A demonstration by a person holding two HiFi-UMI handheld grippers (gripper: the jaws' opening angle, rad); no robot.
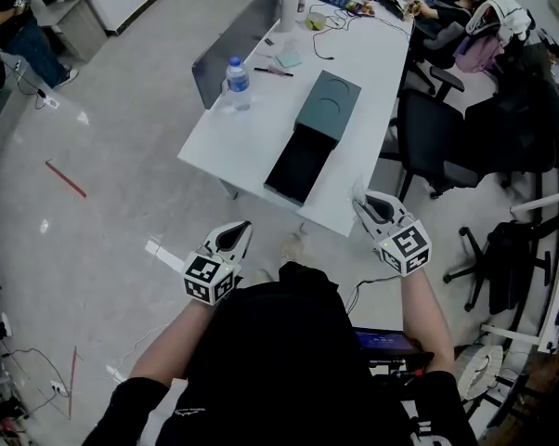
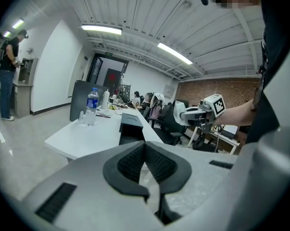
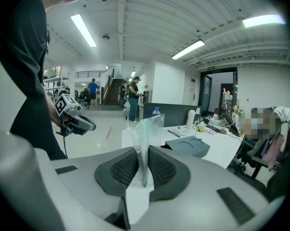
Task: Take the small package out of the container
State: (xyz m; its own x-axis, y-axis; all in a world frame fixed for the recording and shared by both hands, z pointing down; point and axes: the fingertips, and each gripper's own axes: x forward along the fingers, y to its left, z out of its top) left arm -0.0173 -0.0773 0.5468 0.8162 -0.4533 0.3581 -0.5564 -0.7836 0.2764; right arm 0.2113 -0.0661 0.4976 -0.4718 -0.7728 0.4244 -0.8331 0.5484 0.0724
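A dark open container lies on the white table, its lid part at the far end. The same container shows ahead in the right gripper view. My right gripper is off the table's near edge, shut on a small clear plastic package that stands upright between its pads. The package shows faintly at the jaw tips in the head view. My left gripper hangs over the floor, left of the right gripper. Its jaws meet at the tips, shut with nothing between them.
A water bottle, a pen and a white cylinder stand on the table's far part. Black office chairs crowd the right side. People sit at the far end, and one stands at the left. Cables lie on the floor.
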